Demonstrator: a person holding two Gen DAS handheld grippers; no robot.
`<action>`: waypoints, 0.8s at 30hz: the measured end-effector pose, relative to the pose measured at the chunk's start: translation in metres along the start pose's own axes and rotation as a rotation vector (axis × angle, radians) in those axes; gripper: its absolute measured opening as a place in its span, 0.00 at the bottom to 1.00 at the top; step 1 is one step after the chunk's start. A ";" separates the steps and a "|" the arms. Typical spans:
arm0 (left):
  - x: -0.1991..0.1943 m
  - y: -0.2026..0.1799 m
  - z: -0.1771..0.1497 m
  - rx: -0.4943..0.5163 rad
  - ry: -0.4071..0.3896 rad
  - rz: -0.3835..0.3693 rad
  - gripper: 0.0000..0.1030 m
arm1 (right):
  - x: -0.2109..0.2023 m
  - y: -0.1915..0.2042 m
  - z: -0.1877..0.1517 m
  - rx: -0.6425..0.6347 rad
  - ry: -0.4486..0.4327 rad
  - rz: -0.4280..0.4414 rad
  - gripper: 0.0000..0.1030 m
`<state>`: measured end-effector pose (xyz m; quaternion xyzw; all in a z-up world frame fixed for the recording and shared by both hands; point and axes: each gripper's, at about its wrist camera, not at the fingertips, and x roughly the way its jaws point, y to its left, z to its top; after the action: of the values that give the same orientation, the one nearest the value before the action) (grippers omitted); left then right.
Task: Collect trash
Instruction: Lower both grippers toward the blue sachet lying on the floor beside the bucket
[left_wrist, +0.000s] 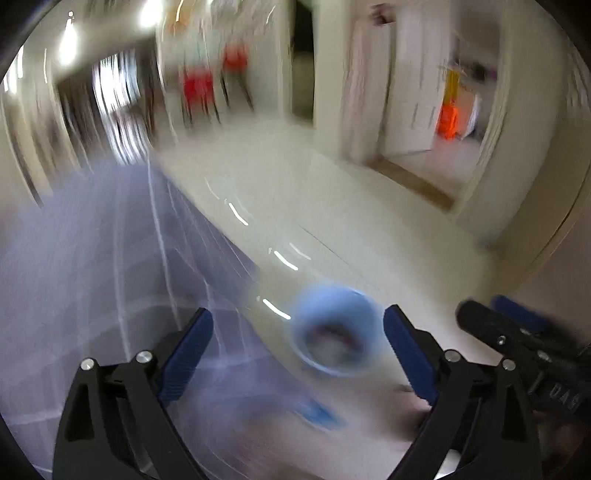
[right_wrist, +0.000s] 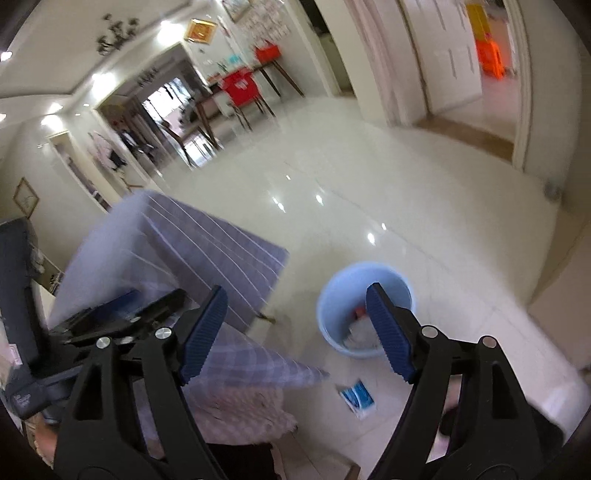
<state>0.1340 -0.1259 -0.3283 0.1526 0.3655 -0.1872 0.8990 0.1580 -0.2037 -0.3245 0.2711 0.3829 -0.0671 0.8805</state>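
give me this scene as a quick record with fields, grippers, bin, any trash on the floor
left gripper: open, nothing between its pads
right gripper: open, nothing between its pads
bin: light blue bucket on the white floor, scraps already inside
loose trash: blue and white wrapper lying on the floor, nearer the camera than the bin
beside bin: furniture under a checked cloth
picture quality: left wrist view heavily blurred

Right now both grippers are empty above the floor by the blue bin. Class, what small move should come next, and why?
Probably lower the right gripper toward the blue-and-white wrapper on the floor and close on it. Its jaws are open and empty, the wrapper lies loose beside the light-blue bin, and the bin already holds some trash.
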 end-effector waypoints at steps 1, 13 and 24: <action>0.009 -0.009 -0.008 0.047 0.008 0.035 0.92 | 0.008 -0.010 -0.008 0.020 0.015 -0.013 0.74; 0.154 -0.080 -0.091 0.133 0.308 -0.079 0.95 | 0.122 -0.148 -0.097 0.317 0.233 -0.145 0.74; 0.362 -0.028 -0.281 -0.275 0.826 -0.283 0.95 | 0.291 -0.206 -0.216 0.362 0.617 -0.308 0.74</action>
<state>0.1930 -0.1166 -0.7832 0.0422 0.7321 -0.1814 0.6552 0.1561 -0.2373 -0.7397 0.3687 0.6479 -0.1804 0.6417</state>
